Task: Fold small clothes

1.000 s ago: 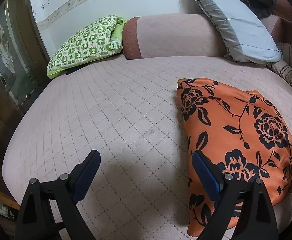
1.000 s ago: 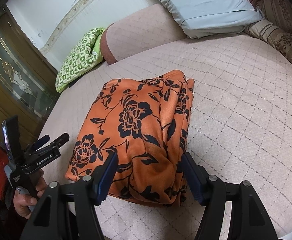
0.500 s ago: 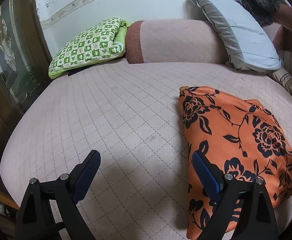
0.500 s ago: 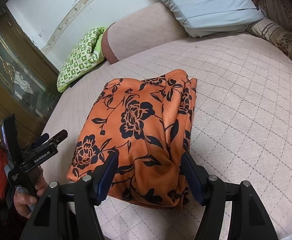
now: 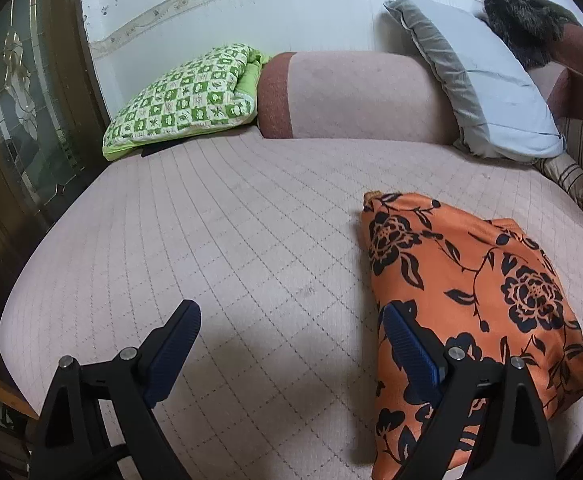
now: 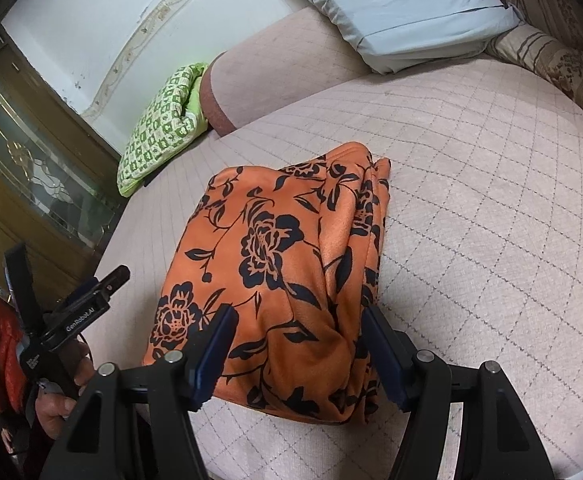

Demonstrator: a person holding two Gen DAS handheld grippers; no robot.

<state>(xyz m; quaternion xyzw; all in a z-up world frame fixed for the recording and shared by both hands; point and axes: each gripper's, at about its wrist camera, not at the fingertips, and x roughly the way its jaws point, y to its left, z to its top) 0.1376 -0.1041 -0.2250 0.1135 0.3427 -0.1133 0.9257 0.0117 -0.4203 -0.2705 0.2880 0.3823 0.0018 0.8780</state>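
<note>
1. Your right tongs (image 6: 295, 344) are spread apart, one pad either side of the near end of the orange floral garment (image 6: 291, 264), with no sign of them pinching it. Left tongs (image 5: 287, 348) are wide apart too, nothing between them but bare bed (image 5: 219, 240).
2. What's changed over the last second: barely anything. The left tongs drifted a touch, the garment lies in the same folded bundle, and the right tongs haven't budged. I'd say you're lining up the next grab.
3. Pose: both tongs tip downward toward the bed, the left just off the garment's edge. Your left hand (image 6: 63, 396) shows gripping its handle.
4. Further out: green checked cushion (image 5: 187, 96) and grey pillow (image 5: 487, 80) by the wall.
</note>
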